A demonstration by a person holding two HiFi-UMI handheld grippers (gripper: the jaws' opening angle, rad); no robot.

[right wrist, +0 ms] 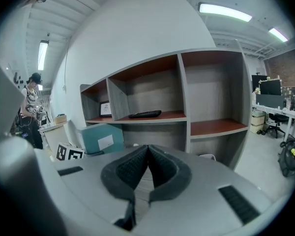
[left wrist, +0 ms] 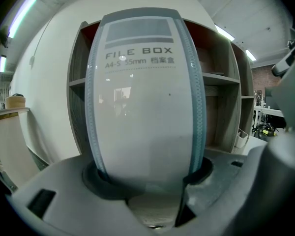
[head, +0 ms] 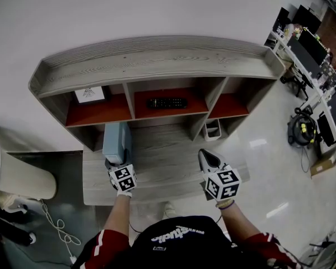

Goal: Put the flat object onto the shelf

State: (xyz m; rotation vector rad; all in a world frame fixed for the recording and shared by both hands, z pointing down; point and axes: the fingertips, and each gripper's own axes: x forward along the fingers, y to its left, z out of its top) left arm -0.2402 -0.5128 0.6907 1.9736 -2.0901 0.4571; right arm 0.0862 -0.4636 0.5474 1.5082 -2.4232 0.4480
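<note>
The flat object is a pale teal file box [head: 116,140] with a grey label and "FILE BOX" printed on its spine [left wrist: 145,107]. My left gripper [head: 115,161] is shut on its near end and holds it upright over the grey wooden desk top [head: 168,161], in front of the shelf's lower left opening. In the left gripper view the box fills the gap between the jaws of the left gripper [left wrist: 147,173]. My right gripper [head: 206,156] hovers over the desk to the right, its pads [right wrist: 160,168] pressed together on nothing. The box [right wrist: 101,137] shows at its left.
The shelf unit [head: 157,66] has red-floored compartments: a framed picture [head: 90,94] at left, a black remote control [head: 166,102] in the middle, the right one bare. A white bin [head: 212,129] stands low at right. A beige cylinder [head: 17,175] is left; office desks [head: 311,43] are far right.
</note>
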